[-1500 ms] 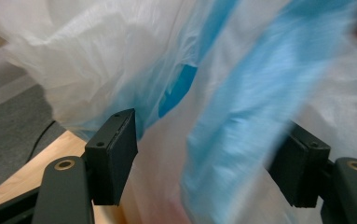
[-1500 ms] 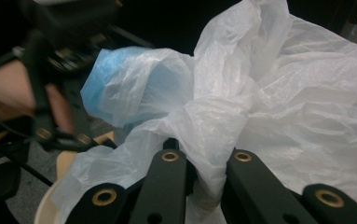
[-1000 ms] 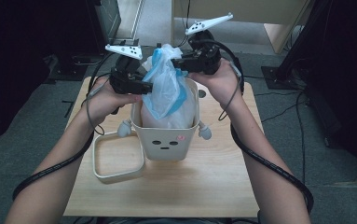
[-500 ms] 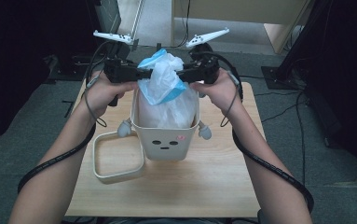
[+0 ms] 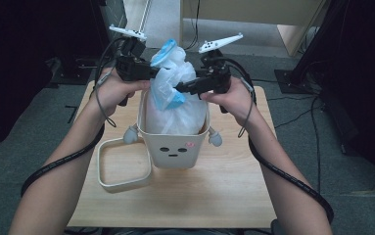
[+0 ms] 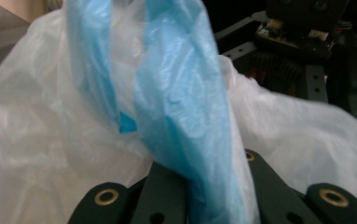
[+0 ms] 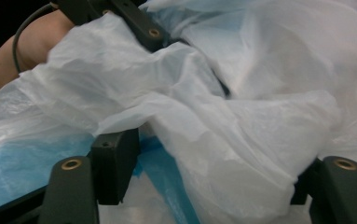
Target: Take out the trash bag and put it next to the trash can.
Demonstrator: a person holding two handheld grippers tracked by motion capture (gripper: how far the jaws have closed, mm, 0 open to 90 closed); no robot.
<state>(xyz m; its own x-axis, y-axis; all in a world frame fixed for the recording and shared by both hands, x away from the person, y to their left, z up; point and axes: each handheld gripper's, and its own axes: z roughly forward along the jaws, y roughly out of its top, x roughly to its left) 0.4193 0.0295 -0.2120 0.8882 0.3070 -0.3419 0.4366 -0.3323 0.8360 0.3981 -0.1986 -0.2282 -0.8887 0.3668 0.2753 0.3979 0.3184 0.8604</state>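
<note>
Between the two tools, at the far middle of the light wooden tabletop [image 5: 224, 196], a thin white plastic bag with blue drawstring edging [image 5: 175, 93] stands bunched up out of a small cream plastic bin with a printed face and stubby side arms [image 5: 175, 152]. At the bag's left side the left tool [image 5: 148, 73] is clamped tight on the bag's neck; the left gripper view shows a twisted strip of blue edging [image 6: 185, 116] pinched between its two black jaws, with white film billowing to either side and the other tool's black body [image 6: 306, 42] beyond it. At the bag's right side the right tool [image 5: 182, 89] points in toward the bag's upper part; its jaws have just been opening, and in the right gripper view they stand moderately apart with a loose fold of white film [image 7: 223, 140] lying between them, the pads not pressing on it, and a band of blue edging [image 7: 162, 172] running just beside the left jaw. Farther off in that view the left tool's black jaw [image 7: 139, 25] rests against the plastic, next to the person's forearm. Below and to the left of the left tool, a cream square plastic rim ring [image 5: 124, 164] lies flat on the tabletop, touching or just beside the bin's left flank. Both of the person's hands grasp the tool bodies on either side of the bag, with black cables trailing back along the forearms.
</note>
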